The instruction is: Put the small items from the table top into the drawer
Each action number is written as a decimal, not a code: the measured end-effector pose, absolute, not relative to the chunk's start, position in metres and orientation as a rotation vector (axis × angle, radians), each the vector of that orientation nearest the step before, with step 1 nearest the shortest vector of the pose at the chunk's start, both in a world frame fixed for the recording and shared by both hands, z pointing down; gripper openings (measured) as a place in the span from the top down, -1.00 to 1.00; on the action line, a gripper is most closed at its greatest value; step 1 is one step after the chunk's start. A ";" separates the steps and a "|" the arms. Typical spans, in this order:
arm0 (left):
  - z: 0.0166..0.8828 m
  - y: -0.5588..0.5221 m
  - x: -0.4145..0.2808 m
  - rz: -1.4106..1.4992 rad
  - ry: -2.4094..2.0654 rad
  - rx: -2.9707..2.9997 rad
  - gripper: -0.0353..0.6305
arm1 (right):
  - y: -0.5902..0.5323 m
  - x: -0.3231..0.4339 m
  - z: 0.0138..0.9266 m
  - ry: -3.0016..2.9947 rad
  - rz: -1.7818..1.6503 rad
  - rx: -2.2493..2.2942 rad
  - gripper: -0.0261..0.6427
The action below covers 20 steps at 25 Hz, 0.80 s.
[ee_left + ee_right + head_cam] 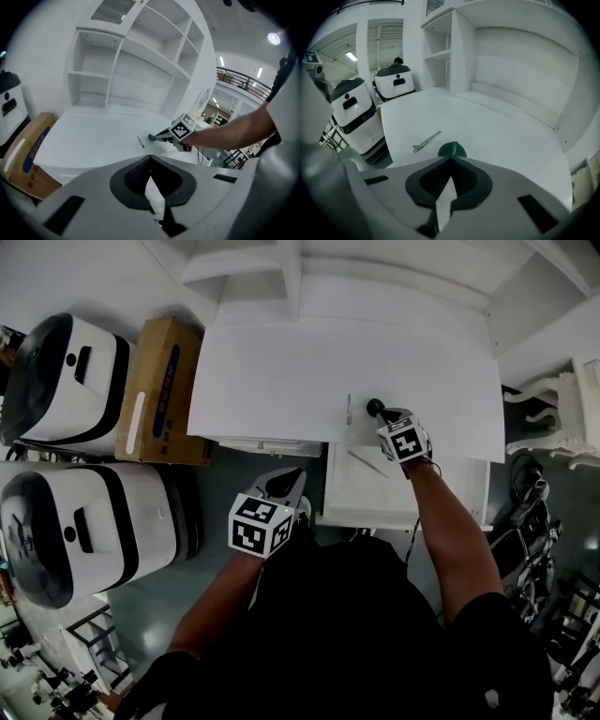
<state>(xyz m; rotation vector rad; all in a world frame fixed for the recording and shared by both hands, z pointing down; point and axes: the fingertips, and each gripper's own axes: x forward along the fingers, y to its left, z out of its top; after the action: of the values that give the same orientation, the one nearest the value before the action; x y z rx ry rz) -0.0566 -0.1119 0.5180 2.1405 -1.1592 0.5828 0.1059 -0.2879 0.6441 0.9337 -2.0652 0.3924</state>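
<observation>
Smooth white tabletop: right gripper pinches round green disc by slim metal clip; left gripper closed, empty.

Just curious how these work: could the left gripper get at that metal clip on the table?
Probably yes. The left gripper hangs short of the table edge, jaws shut, with bare top between it and the metal clip. The right gripper, shut on a green piece beside the clip, might crowd it.
</observation>
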 end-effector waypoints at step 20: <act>0.526 -0.102 -0.037 0.604 -1.089 2.170 0.88 | -0.161 0.097 0.634 -2.154 0.390 0.745 0.84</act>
<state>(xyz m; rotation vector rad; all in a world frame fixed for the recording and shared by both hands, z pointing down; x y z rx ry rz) -0.0369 -0.1021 0.5261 2.1701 -1.0892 0.6041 0.0969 -0.1607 0.6339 0.7449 -2.1541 0.3896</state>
